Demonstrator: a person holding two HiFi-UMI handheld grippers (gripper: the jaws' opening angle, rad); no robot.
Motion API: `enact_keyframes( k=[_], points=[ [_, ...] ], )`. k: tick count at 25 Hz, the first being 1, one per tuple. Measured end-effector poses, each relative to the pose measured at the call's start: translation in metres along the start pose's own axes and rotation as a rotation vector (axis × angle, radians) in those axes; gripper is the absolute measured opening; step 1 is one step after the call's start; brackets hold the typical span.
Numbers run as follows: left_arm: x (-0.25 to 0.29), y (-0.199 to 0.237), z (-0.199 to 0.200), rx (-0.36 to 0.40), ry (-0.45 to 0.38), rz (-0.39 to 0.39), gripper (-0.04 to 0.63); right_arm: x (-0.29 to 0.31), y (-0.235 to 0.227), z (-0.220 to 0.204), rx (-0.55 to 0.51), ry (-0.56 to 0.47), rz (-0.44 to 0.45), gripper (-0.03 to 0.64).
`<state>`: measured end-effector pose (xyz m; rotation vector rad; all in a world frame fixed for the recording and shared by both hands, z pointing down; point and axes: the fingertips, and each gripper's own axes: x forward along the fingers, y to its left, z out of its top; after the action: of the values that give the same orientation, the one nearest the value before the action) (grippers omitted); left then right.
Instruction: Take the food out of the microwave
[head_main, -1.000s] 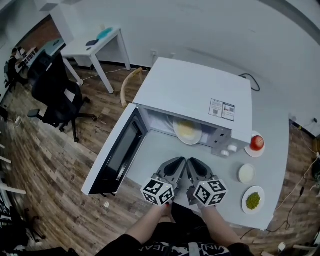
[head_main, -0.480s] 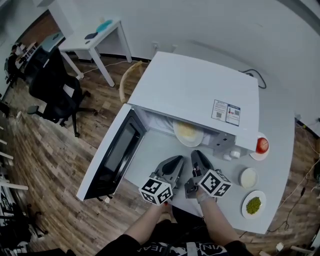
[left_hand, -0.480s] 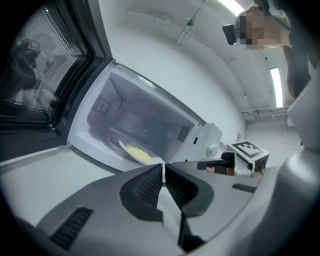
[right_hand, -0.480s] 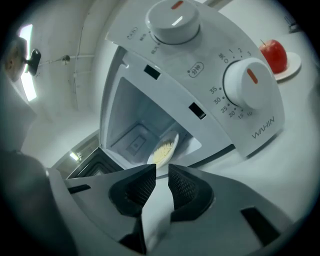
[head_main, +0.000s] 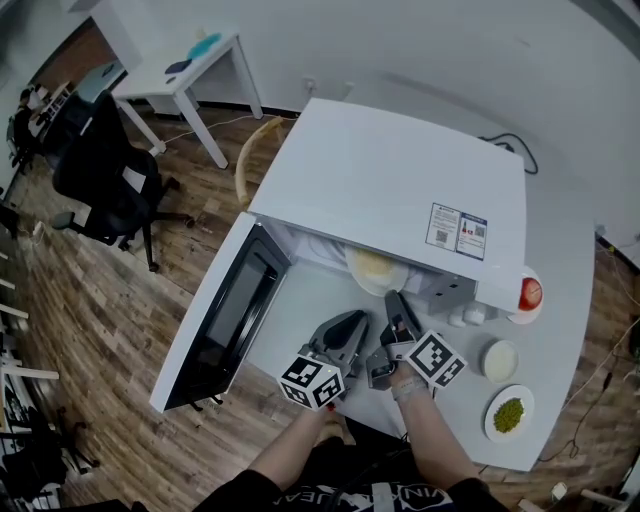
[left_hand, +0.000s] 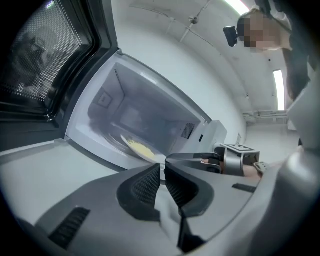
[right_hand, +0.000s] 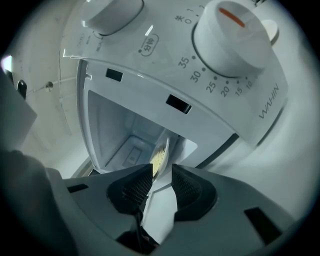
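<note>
We'd pinch the stiff, probably slippery plate (head_main: 373, 268) by its near rim, left claw (head_main: 356, 320) closed, right claw (head_main: 393, 300) slightly apart, both empty.

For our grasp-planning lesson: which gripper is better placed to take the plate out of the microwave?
Right, probably. The right gripper sits nearer the plate with jaws apart toward its rim; the left gripper is shut.
</note>
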<state>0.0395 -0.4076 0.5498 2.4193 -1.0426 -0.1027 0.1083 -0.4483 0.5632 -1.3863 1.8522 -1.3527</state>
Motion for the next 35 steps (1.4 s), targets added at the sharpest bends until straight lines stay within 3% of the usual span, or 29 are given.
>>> enact_keyframes(
  k=[5,14,18,25,35],
  points=[
    [0.006,0.009,-0.001,-0.095,-0.01,0.004,0.033,0.005,-0.001,0.002,0.061,-0.014,0.012,0.101],
    [0.013,0.012,-0.005,-0.147,0.021,-0.005,0.091,0.013,0.003,0.0,0.085,-0.007,0.015,0.072],
    [0.017,0.016,-0.003,-0.289,-0.001,-0.016,0.142,0.01,0.003,0.0,0.099,-0.003,0.024,0.067],
    [0.024,0.018,0.006,-0.522,-0.061,-0.06,0.145,0.0,0.007,-0.005,0.101,0.004,0.039,0.063],
    [0.024,0.019,-0.008,-0.697,-0.033,-0.09,0.132,-0.012,0.007,-0.014,0.135,0.03,0.049,0.063]
  ],
)
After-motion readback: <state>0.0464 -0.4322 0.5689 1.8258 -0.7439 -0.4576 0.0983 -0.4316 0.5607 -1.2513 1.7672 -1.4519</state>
